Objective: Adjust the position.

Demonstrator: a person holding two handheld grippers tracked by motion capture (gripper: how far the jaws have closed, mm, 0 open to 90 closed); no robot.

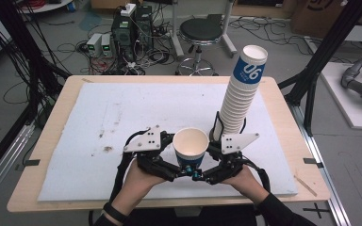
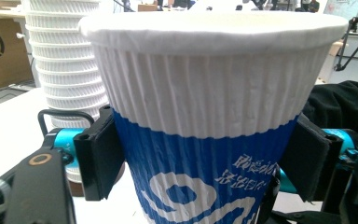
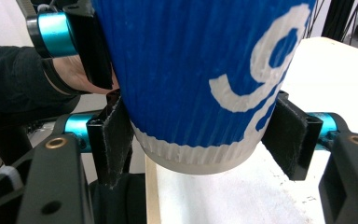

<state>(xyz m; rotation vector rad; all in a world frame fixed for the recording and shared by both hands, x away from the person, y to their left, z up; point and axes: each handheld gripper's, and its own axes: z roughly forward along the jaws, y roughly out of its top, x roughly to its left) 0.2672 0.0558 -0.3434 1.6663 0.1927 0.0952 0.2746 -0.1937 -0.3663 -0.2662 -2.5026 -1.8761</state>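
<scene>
From above, the top cup of the stack of cups reads "06" in white on blue, and just in front of that stack the single cup hangs between the left gripper and right gripper, both hands low at the table's near edge. Left gripper view: its jaws press the cup's blue band, beside white characters too small to read, stack behind. Right gripper view: its pads clamp the cup near its base, by a large white numeral.

Blue-white ribbed paper cup upright, held above table edge
</scene>
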